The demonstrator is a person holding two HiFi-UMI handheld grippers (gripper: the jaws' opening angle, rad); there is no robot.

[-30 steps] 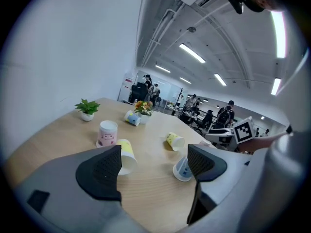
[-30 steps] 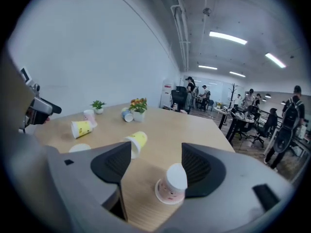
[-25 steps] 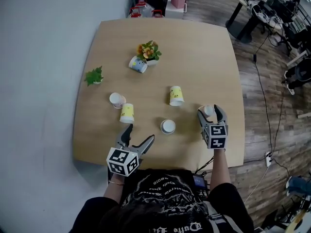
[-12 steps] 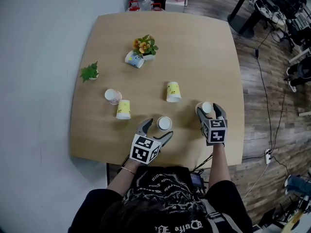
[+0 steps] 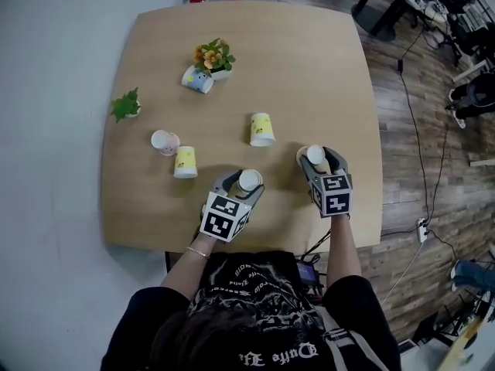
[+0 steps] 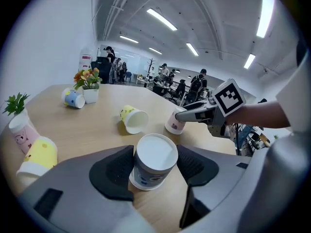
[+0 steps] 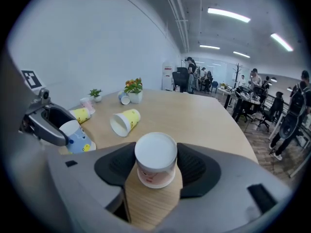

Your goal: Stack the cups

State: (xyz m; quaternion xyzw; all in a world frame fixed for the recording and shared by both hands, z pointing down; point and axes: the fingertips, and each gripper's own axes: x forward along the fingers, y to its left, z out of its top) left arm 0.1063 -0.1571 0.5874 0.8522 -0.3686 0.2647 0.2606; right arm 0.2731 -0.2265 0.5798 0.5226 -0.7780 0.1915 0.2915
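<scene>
A blue-printed paper cup (image 5: 249, 180) stands upside down near the table's front edge. My left gripper (image 5: 238, 185) has just been closing on it, and both pads touch its sides (image 6: 153, 161). To its right stands an upside-down white cup with pink print (image 5: 315, 156). My right gripper (image 5: 315, 159) has also just been closing, and its pads press that cup's sides (image 7: 155, 159). A yellow cup (image 5: 261, 129) lies on its side further back. At the left are another yellow cup (image 5: 185, 161) and a pink cup (image 5: 164, 141). A blue cup (image 5: 196, 79) lies by the flowers.
A pot of orange flowers (image 5: 213, 56) and a small green plant (image 5: 125, 104) stand on the wooden table (image 5: 309, 60) toward its back left. Off the table's right edge are wood flooring, cables and desks. A grey wall runs along the left.
My left gripper moved right and forward from the table's front edge to the blue-printed cup, and its jaws narrowed around it. The right gripper's jaws narrowed on the pink-printed cup.
</scene>
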